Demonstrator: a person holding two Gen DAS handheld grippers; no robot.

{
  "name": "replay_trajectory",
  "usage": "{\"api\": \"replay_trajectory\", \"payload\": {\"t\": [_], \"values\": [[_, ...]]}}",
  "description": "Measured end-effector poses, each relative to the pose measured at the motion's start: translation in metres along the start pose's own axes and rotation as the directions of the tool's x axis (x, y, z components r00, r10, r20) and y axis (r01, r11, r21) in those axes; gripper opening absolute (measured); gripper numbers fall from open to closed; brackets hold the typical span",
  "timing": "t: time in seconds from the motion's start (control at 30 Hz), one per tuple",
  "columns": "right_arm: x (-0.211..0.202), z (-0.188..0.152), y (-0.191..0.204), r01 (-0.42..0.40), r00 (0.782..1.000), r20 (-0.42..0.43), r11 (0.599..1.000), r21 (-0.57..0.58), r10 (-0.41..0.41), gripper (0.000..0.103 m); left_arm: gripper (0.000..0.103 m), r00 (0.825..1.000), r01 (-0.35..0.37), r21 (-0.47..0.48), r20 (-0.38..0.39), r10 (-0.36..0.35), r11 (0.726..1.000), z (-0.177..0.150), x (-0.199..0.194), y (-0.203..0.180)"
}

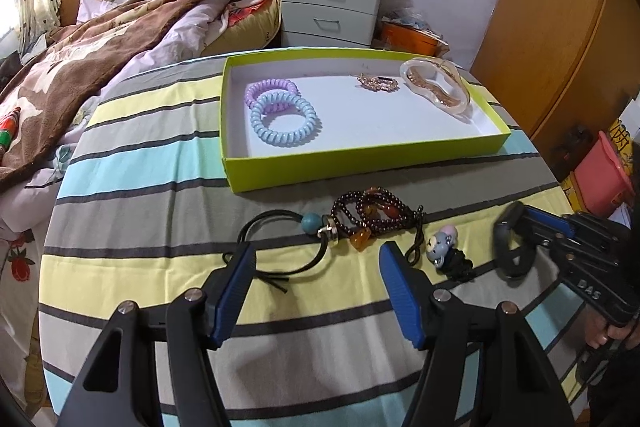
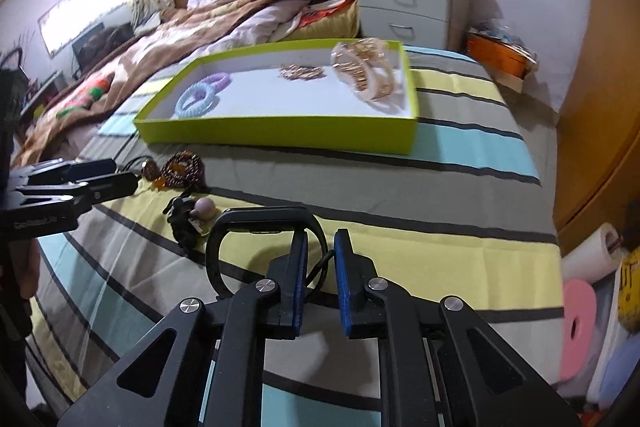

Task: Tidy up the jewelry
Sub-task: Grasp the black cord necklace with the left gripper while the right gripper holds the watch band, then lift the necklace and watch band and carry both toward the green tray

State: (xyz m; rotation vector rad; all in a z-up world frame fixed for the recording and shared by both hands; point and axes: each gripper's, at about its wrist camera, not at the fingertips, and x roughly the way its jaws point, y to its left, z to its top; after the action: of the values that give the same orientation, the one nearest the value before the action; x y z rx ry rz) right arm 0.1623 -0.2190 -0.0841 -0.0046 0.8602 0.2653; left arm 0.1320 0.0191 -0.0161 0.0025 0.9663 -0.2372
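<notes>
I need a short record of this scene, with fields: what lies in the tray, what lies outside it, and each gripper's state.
surface: striped cloth
tray: green tray, white inside
in tray: purple and blue spiral hair ties; gold bracelet; clear bangle
outside tray: cord necklace; dark bead bracelet; mouse hair tie; black band
left gripper: open, above the cord necklace, empty
right gripper: jaws narrow at the black band; firm grip unclear
</notes>
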Motion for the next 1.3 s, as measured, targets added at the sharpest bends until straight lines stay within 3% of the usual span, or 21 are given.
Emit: {"api": "replay_trajectory", "payload": {"t": [0.67, 0.8, 1.3], "values": [[-0.006, -0.003, -0.005, -0.019, 0.999, 0.026, 0.999, 0.033, 0.018, 0.014, 0.031, 0.997, -0.062, 0.011, -0.041, 0.063, 0.998, 0.007, 0.026, -0.013], [-0.005, -0.004, -0.005, -0.015, 1.0, 0.024, 0.999, 0.035, 0.014, 0.014, 0.019, 0.998, -0.055, 0.011, -0.038, 0.056, 0.998, 0.007, 0.026, -0.013], [-0.012, -0.003, 0.002, -0.009, 0.999, 0.041, 0.999, 0.035, 0.007, 0.014, 0.017, 1.0, -0.029, -0.008, -0.005, 0.028, 1.0, 0.005, 0.011, -0.008]]}}
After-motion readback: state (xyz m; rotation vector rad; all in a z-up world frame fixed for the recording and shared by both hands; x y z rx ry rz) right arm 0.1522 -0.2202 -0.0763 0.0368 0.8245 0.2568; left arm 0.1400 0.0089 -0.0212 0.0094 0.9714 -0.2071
